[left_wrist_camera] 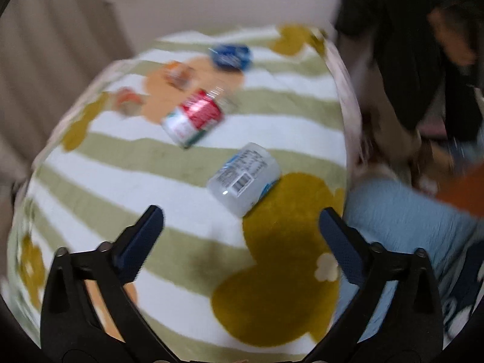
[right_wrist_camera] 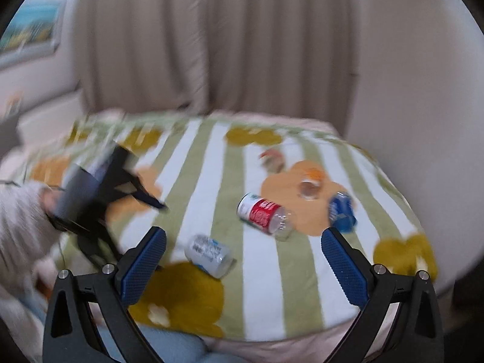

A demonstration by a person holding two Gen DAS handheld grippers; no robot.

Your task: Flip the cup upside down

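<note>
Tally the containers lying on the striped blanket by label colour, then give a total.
Counted on the striped blanket, blur allowing:
Red-and-white label: 1, the red cup on its side
White or pale label: 1, the white cup on its side
Blue: 1, the blue cup
Orange or reddish, too blurred to name: 2, the orange one and the reddish one
Total: 5

**Plastics on Soft Cloth**

The striped cloth [right_wrist_camera: 263,275] looks matt and fuzzy. On it, a clear plastic cup [right_wrist_camera: 210,255] with a printed paper label shows a glossy glint. Beyond it on the cloth, the red-labelled bottle [right_wrist_camera: 264,216] is shiny clear plastic. The right gripper [right_wrist_camera: 243,269] has blue, knurled matt pads [right_wrist_camera: 343,267]; beige curtains [right_wrist_camera: 217,45] behind the cloth hang matt.
</note>
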